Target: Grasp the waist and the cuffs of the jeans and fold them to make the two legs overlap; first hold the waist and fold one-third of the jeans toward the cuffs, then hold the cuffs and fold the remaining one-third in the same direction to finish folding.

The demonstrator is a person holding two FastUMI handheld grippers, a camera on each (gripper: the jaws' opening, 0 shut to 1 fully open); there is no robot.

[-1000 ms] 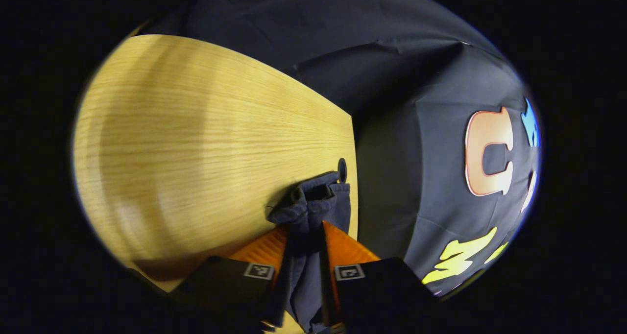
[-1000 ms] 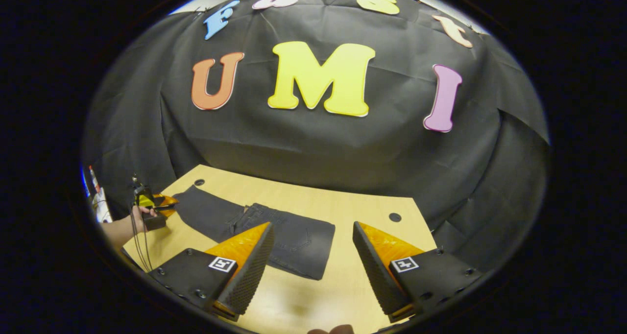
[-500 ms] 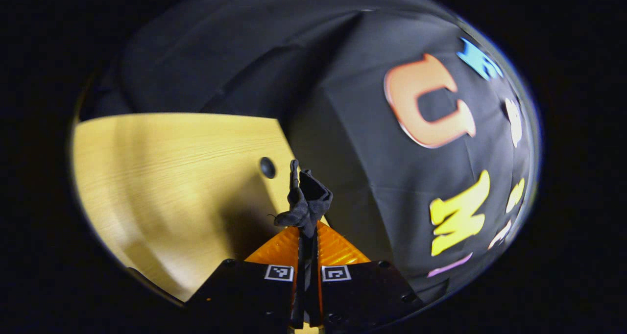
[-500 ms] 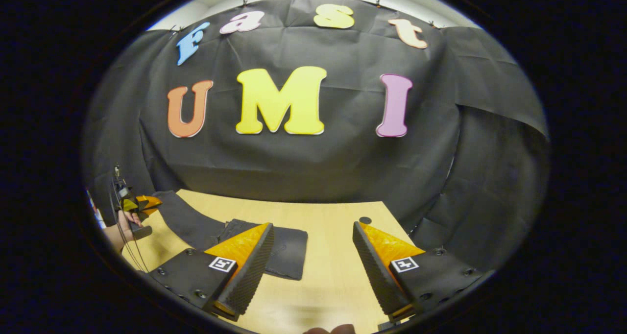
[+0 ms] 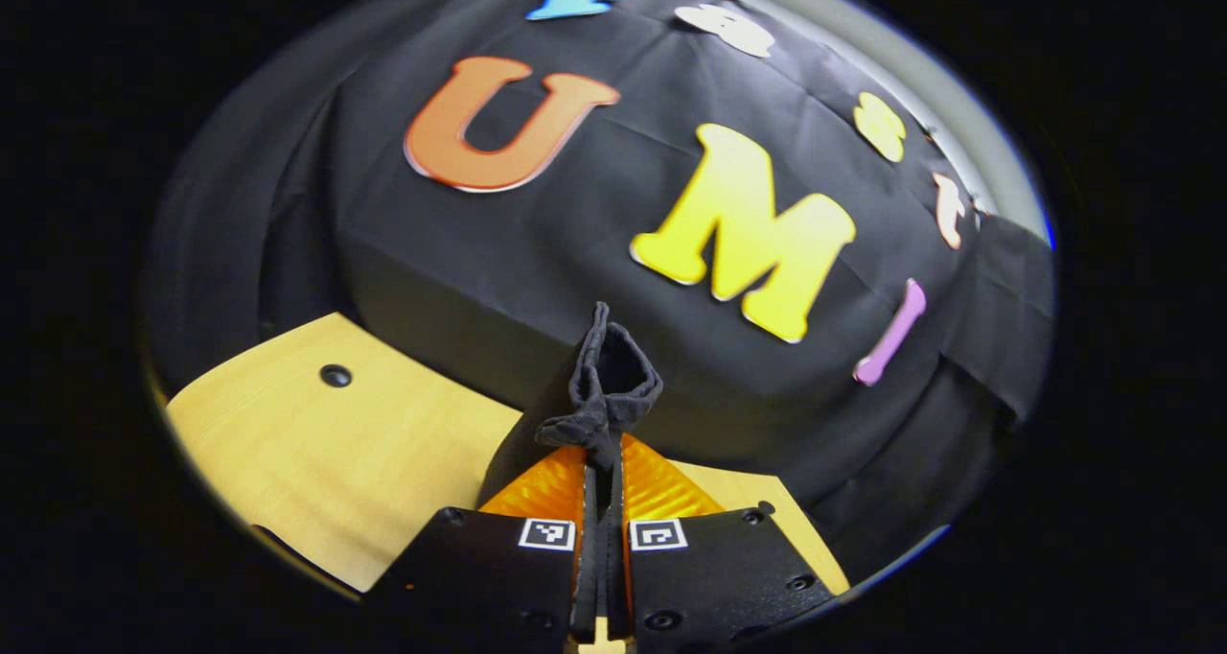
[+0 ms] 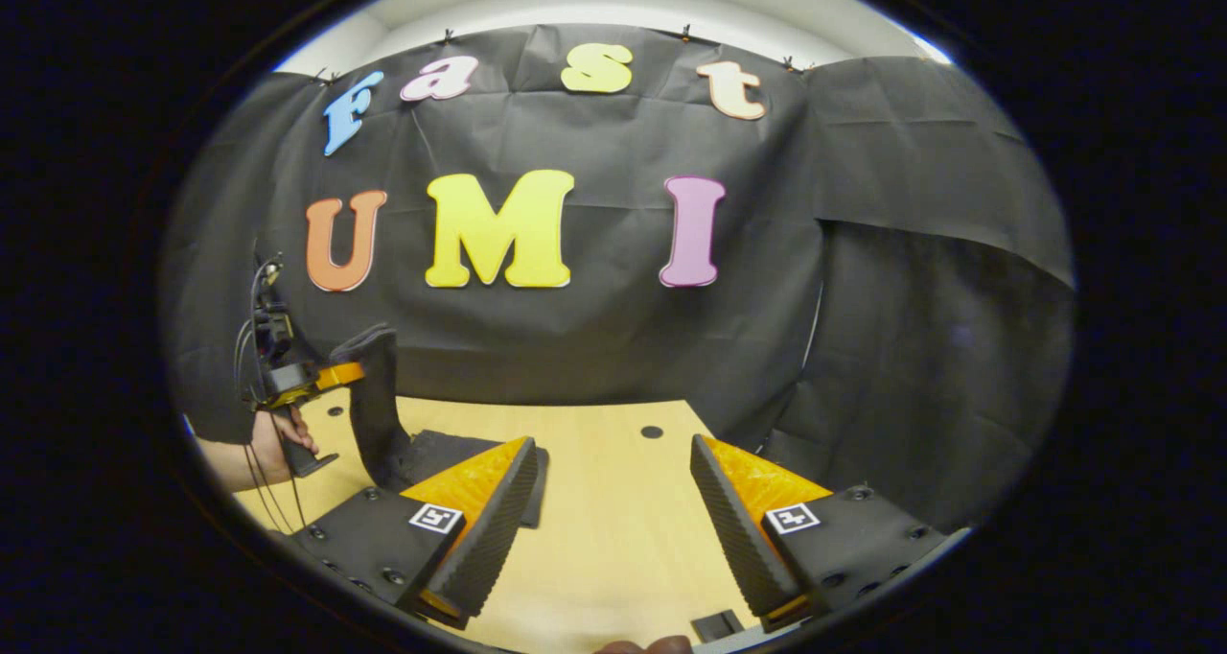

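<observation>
Both claw-mounted views look low across the wooden table (image 5: 316, 462) toward the booth wall.

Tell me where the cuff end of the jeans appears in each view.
Left gripper view: cuff end of the jeans stands bunched at centre, pinched in the left claw.
Right gripper view: at far left, lifted above the table.
Shared landmark: round hole in the table.

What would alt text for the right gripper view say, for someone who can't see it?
Far left, a hand holds the left claw, which lifts one end of dark jeans off a wooden table; the rest lies folded on it. In front, the right claw hangs open above bare wood, holding nothing.
</observation>
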